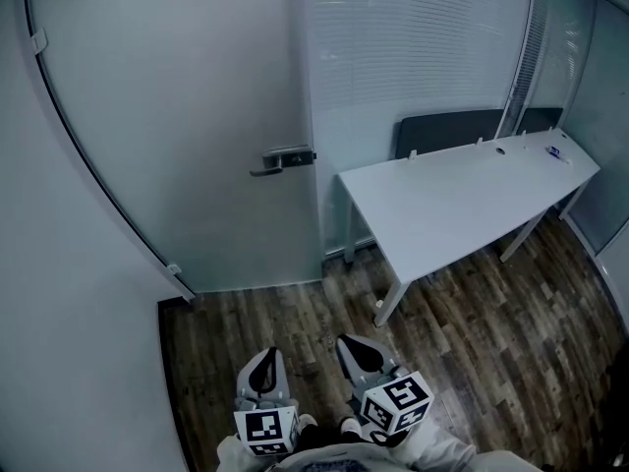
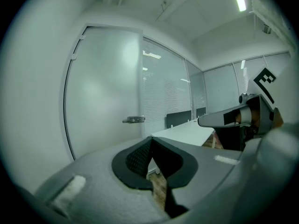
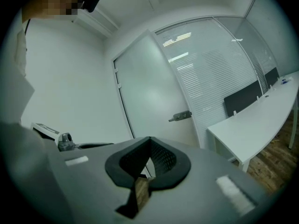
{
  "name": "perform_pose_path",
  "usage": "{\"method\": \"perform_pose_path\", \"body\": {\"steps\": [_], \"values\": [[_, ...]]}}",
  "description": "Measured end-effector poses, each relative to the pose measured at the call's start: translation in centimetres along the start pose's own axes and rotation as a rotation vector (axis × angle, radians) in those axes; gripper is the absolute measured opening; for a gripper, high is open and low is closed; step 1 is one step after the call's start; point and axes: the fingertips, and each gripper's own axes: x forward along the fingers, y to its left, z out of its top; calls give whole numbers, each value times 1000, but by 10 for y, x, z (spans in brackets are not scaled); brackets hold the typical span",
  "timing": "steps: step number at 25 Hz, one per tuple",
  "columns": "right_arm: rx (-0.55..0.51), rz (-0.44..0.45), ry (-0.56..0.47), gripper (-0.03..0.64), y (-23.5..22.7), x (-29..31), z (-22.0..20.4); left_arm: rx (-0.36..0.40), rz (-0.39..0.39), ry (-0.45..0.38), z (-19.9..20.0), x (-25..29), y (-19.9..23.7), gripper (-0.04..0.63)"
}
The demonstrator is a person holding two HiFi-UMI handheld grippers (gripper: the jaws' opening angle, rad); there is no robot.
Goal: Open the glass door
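Note:
A frosted glass door (image 1: 187, 126) stands closed ahead, with a metal lever handle (image 1: 279, 159) at its right edge. The same door (image 2: 103, 87) and handle (image 2: 134, 120) show in the left gripper view, and the door (image 3: 149, 97) and handle (image 3: 180, 117) in the right gripper view. My left gripper (image 1: 265, 360) and right gripper (image 1: 356, 347) hang side by side low in the head view, well short of the door. Both are shut with nothing between the jaws. In their own views the left gripper (image 2: 150, 139) and the right gripper (image 3: 150, 139) aim toward the door.
A white desk (image 1: 472, 200) stands to the right of the door, against a glass wall with blinds (image 1: 413, 37). A dark panel (image 1: 472, 128) sits behind the desk. A plain wall (image 1: 59, 303) runs along the left. Wood flooring (image 1: 295, 313) lies between me and the door.

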Motion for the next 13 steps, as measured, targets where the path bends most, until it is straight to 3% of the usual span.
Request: {"method": "perform_pose_path", "body": {"steps": [13], "values": [[-10,4,-9,5,1,-17,2,10,-22,29,-6,-9,-18,5]]}}
